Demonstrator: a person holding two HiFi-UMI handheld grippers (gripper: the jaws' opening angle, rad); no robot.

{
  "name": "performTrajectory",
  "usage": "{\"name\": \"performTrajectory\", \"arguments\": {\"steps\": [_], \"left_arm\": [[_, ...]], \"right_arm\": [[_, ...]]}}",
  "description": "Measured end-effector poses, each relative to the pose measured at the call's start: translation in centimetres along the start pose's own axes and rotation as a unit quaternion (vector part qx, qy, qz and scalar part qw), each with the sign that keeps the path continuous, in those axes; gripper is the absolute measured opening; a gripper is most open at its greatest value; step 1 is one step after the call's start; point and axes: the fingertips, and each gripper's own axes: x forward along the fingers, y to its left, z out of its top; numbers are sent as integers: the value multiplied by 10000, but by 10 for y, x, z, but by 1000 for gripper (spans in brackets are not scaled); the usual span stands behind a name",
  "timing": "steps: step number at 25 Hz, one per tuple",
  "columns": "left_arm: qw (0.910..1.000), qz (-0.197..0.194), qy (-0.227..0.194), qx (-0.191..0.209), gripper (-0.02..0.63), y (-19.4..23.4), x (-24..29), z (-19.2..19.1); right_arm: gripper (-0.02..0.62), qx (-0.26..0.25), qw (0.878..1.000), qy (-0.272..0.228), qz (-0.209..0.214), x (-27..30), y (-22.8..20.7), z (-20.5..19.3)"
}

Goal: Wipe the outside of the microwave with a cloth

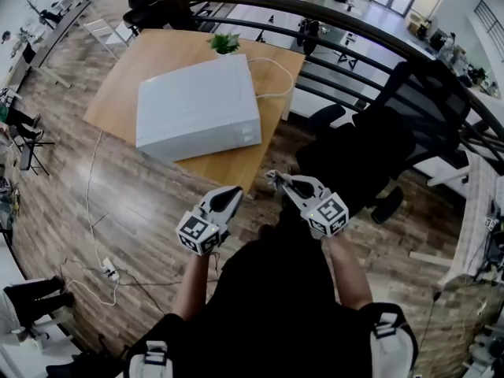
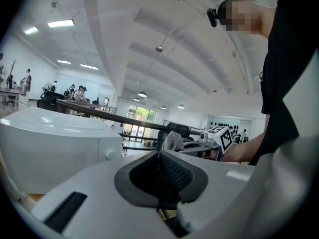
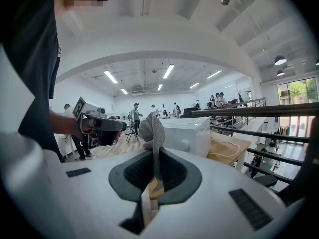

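A white microwave [image 1: 197,105] lies on a wooden table [image 1: 126,93] ahead of me, its door side facing me. My right gripper [image 1: 277,181] is held in the air short of the table's near corner, shut on a small grey cloth [image 1: 272,177]. In the right gripper view the cloth [image 3: 151,131] stands up from between the jaws of the right gripper [image 3: 153,156], with the microwave [image 3: 187,133] beyond. My left gripper [image 1: 231,198] hovers beside it, shut with nothing in it. The left gripper view shows the left gripper [image 2: 162,158], the microwave [image 2: 50,148] at left and the cloth [image 2: 173,140].
A small green plant [image 1: 224,43] stands at the table's far edge behind the microwave. A white cable [image 1: 272,77] runs over the table's right side. A black office chair [image 1: 370,152] stands to the right by a dark railing [image 1: 354,22]. A power strip [image 1: 109,271] lies on the floor.
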Motion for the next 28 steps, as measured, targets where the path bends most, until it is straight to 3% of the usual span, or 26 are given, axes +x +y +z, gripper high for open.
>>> {"name": "performTrajectory", "arguments": {"steps": [8,28], "left_arm": [[9996,268,-18,-93,11,26,-4,2],[9993,359,8,-121,11,79,47,33]], "right_arm": [[14,7,9999,4,143,19,-14,-3],[14,26,9992,85,394,73,-81,15]]}}
